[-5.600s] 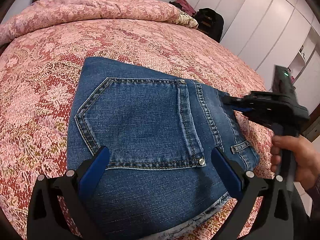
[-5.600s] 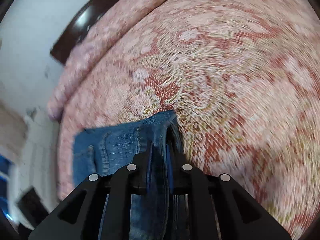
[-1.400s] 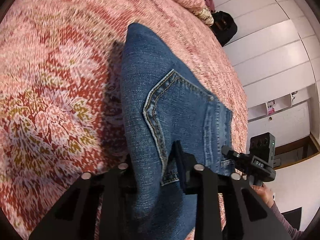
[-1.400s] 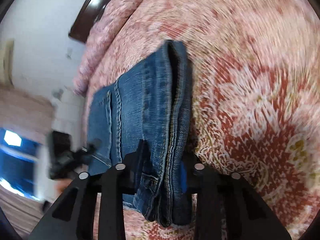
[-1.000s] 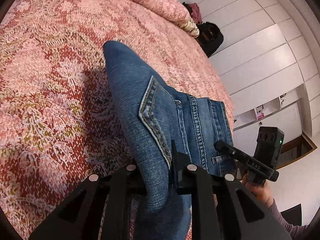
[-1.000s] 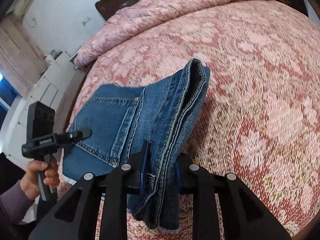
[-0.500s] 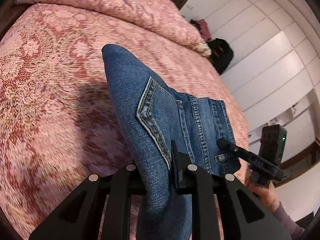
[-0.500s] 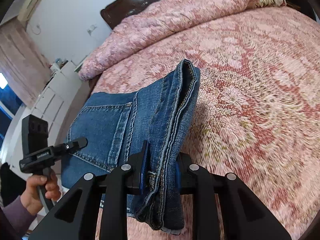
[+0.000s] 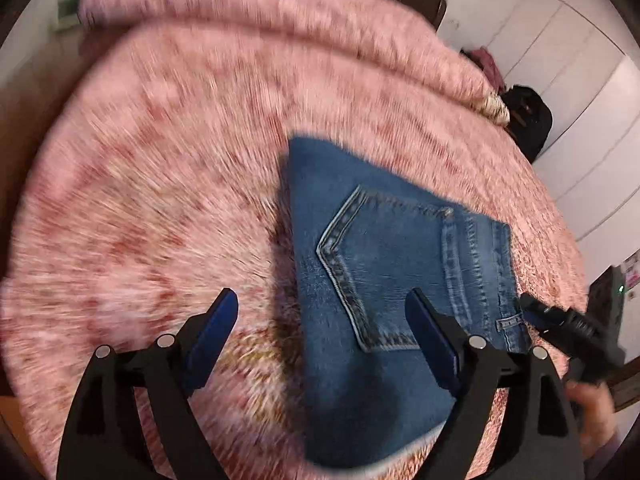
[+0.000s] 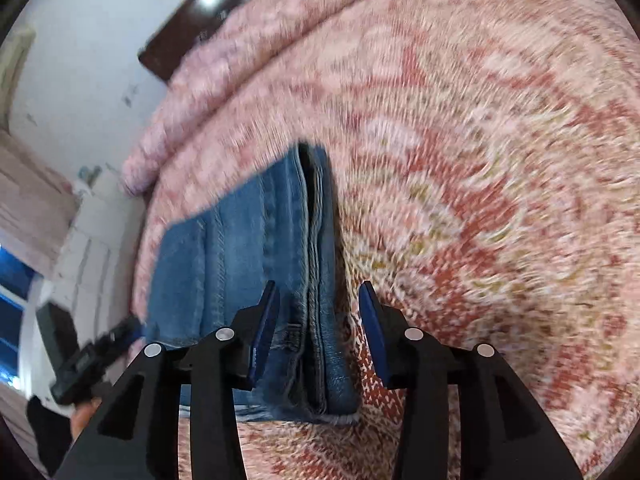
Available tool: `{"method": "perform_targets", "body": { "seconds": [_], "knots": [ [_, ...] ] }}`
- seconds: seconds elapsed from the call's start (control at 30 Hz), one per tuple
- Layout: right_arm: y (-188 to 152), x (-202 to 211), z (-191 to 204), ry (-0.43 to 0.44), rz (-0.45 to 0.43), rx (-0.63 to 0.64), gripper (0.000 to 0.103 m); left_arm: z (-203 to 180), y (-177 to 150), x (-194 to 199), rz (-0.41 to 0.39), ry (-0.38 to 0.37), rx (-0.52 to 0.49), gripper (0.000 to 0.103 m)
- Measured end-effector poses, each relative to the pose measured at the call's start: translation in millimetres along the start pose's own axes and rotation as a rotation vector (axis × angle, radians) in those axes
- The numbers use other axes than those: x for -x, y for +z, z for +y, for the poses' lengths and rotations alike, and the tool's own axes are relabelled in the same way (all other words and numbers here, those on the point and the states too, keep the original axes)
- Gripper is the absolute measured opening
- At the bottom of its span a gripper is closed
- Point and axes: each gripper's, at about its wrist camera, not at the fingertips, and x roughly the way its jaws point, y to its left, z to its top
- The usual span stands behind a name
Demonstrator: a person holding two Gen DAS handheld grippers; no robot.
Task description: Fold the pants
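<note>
Pink bedspread (image 9: 160, 200) carries folded jeans (image 9: 380, 248); left gripper (image 9: 322, 320) and right gripper (image 10: 318, 312) jaws spread wide, gripping nothing.

both wrist views low over shared jeans (image 9: 384, 264) (image 10: 248, 256)

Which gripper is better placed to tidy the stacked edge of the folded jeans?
Right, probably. The right gripper, open, straddles the jeans' stacked edge. The left gripper, also open, hangs over their other side.
</note>
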Motion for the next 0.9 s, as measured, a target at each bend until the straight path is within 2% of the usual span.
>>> {"method": "perform_targets", "body": {
  "seconds": [0.1,0.2,0.3,0.43,0.57,0.63,0.8,0.9],
  "knots": [
    [14,7,20,0.061,-0.027,0.044,0.040,-21,-10,26,-0.045,-0.027,-0.065,0.089],
    [28,-4,55,0.125,-0.004,0.107,0.040,-45,-14,25,-0.012,-0.092,-0.119,0.089],
    [42,-25,83,0.171,0.025,0.138,0.040,-62,-31,25,0.034,-0.148,-0.156,0.089],
    [53,-59,106,0.144,0.077,0.173,0.040,-71,-49,9,0.132,-0.125,-0.165,0.088],
    [60,-93,93,0.062,0.134,0.125,0.040,-70,-59,0,0.149,-0.099,-0.194,0.088],
    [62,-102,85,0.064,0.145,0.093,0.034,-72,-58,-2,0.152,-0.092,-0.194,0.088],
    [58,-86,93,0.009,0.142,0.139,0.033,-74,-54,-9,0.152,-0.078,-0.176,0.088],
    [44,-63,87,0.055,0.121,0.136,0.033,-75,-59,-7,0.143,-0.073,-0.182,0.088]
  ]
}}
